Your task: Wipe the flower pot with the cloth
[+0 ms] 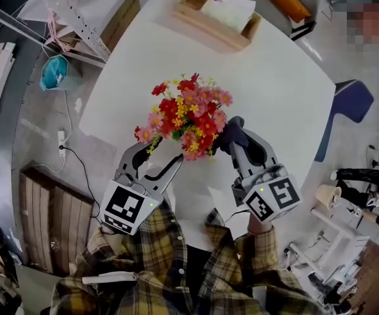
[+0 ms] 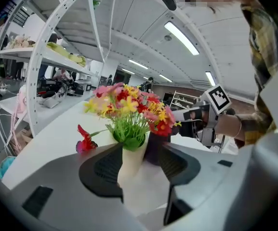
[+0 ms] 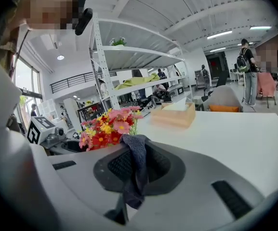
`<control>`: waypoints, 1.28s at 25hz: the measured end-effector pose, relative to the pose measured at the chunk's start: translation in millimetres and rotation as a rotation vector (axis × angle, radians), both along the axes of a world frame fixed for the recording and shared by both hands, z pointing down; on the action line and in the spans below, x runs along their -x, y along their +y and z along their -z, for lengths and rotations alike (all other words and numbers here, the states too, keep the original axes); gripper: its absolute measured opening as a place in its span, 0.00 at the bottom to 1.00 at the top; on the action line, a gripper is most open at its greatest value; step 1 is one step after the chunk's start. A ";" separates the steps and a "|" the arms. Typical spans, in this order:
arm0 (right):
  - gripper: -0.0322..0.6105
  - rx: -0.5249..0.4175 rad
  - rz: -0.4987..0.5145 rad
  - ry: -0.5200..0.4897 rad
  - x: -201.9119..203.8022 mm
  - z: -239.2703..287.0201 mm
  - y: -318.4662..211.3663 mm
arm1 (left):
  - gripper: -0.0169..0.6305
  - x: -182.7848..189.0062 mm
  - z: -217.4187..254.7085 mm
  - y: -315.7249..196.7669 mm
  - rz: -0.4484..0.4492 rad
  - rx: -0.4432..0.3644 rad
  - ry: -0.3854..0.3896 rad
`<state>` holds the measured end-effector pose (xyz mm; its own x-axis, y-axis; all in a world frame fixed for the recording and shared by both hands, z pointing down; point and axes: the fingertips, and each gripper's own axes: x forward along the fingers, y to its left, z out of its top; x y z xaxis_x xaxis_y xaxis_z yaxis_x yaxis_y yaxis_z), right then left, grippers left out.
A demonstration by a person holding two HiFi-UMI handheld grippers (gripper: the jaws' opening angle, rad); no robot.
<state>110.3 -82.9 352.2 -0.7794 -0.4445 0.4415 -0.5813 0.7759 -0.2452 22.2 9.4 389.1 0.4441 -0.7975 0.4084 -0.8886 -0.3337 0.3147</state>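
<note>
My left gripper (image 2: 141, 154): jaws spread, the cream flower pot (image 2: 131, 160) upright between them on the white worktop (image 1: 274, 90). My right gripper (image 3: 135, 152): pinching the dark grey cloth (image 3: 137, 173), near the flowers (image 3: 107, 128).

No legible text, label or number anywhere.

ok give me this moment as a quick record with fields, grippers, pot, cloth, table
left gripper: open, a jaw on either side of the flower pot, not clamped on it
right gripper: shut on the cloth, right beside the flowers
flower pot: cream, upright, holding red, pink and yellow flowers
cloth: dark grey, pinched between the jaws; contact with the pot cannot be told
table: white, with a wooden tissue box at its far edge
</note>
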 end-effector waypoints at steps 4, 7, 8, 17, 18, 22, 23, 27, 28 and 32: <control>0.08 0.014 -0.016 0.012 -0.5 -15.6 -3.1 | 0.45 1.7 -25.8 -8.8 -0.004 0.019 -0.038; 0.08 0.029 -0.031 0.017 -0.5 -26.7 -4.9 | 0.49 6.4 -41.4 -15.6 -0.003 0.027 -0.058; 0.08 0.035 -0.036 0.018 -0.8 -30.1 -5.3 | 0.51 8.1 -45.0 -18.2 -0.002 0.026 -0.060; 0.08 0.100 -0.071 0.013 -1.4 -59.9 -8.0 | 0.65 12.2 -57.5 -38.5 -0.040 -0.013 -0.100; 0.08 0.105 -0.074 0.012 -1.4 -62.3 -8.6 | 0.65 10.7 -57.1 -39.9 -0.058 -0.021 -0.109; 0.08 0.120 -0.073 -0.001 1.5 -70.7 -9.7 | 0.65 3.4 -55.7 -45.4 -0.123 -0.045 -0.143; 0.08 0.125 -0.070 -0.002 3.6 -72.6 -8.6 | 0.65 3.1 -55.9 -46.4 -0.129 -0.046 -0.149; 0.08 0.140 -0.054 -0.001 14.8 -80.0 -4.2 | 0.65 5.7 -56.7 -49.0 -0.162 -0.052 -0.171; 0.08 0.144 -0.056 -0.007 17.1 -81.6 -4.0 | 0.65 6.1 -56.9 -49.2 -0.174 -0.052 -0.175; 0.08 0.167 -0.087 -0.038 17.6 -85.3 -8.1 | 0.65 6.9 -57.9 -47.0 -0.237 -0.056 -0.191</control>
